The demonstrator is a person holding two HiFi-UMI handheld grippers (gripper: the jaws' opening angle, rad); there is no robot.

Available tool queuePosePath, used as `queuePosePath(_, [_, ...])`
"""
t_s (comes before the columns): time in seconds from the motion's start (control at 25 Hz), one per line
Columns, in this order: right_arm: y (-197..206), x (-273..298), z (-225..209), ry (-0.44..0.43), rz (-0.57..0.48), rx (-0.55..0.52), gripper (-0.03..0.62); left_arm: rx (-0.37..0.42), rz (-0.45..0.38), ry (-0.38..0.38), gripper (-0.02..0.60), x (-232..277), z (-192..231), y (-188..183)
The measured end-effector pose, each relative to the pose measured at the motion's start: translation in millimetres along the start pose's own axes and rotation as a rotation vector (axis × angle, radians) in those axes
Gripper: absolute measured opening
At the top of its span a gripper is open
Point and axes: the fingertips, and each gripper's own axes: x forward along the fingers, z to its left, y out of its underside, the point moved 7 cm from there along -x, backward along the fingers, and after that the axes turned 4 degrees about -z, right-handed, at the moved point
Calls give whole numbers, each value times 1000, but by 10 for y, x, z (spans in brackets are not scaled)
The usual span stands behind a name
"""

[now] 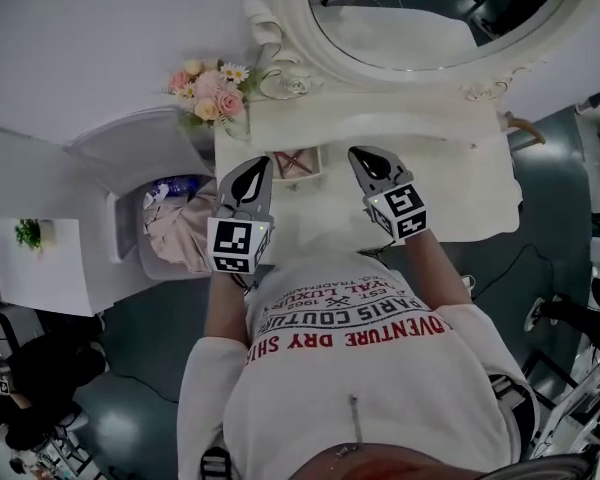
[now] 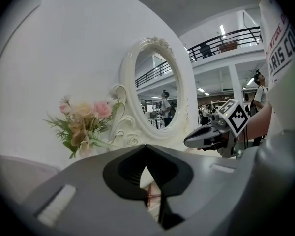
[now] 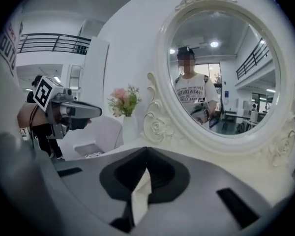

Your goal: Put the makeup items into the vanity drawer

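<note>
Your left claw [image 1: 250,173] and right claw [image 1: 370,163] are both pinched closed, empty. One oval mirror [image 1: 430,18], carved glossy white; one soft pink bouquet [image 1: 208,93].

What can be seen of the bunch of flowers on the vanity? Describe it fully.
The bunch of flowers mixes pink, cream and white blooms with green sprigs, and looks artificial. It stands upright in a white vase at the back left corner of the vanity top, close beside the carved white mirror frame and in front of the white wall. Apart from its vase, nothing is seen touching it.
</note>
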Motion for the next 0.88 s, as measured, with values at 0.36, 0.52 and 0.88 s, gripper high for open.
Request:
queuePosePath(0.36, [13, -201, 65, 46, -53, 2, 8, 8, -17, 35, 11, 44, -123, -49])
queuePosePath(0.52, [2, -211, 56, 57, -64, 16, 8, 8, -15, 23, 11, -7, -143, -35])
queuePosePath(0.88, [-61, -131, 95, 38, -78, 7, 8, 0, -13, 0, 11, -70, -110, -8])
